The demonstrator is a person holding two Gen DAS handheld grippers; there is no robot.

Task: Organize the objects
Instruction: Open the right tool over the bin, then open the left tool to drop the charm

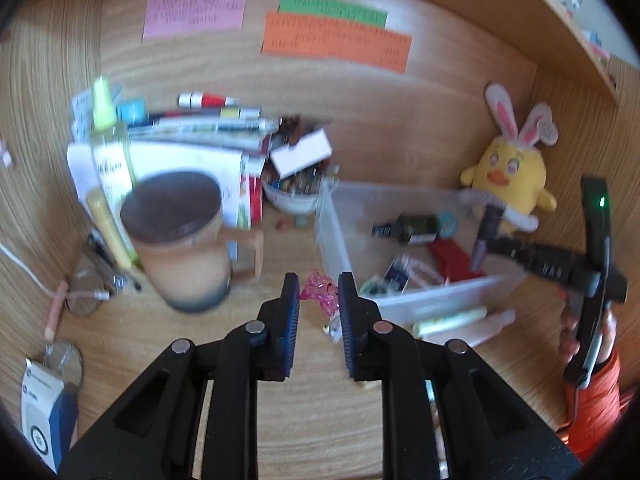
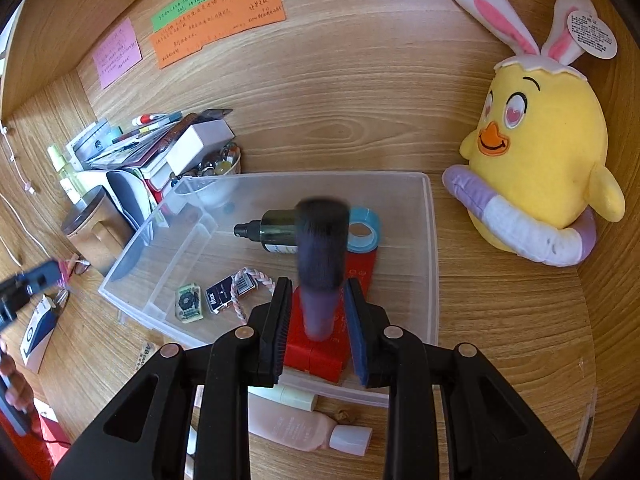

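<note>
Sorting is partway done — the clear bin (image 2: 430, 240) already holds a bottle (image 2: 276, 236), tape roll (image 2: 362, 232) and cards. Right gripper (image 2: 316, 312) hovers over it, fingers apart around a makeup brush (image 2: 322, 256), barely touching. Left gripper (image 1: 318, 300), open, frames a pink trinket (image 1: 320, 290) on the tabletop (image 1: 320, 420); tubes wait outside.

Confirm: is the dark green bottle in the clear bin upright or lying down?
Lying down. The dark green bottle rests on its side on the clear bin floor, nozzle pointing left.
</note>
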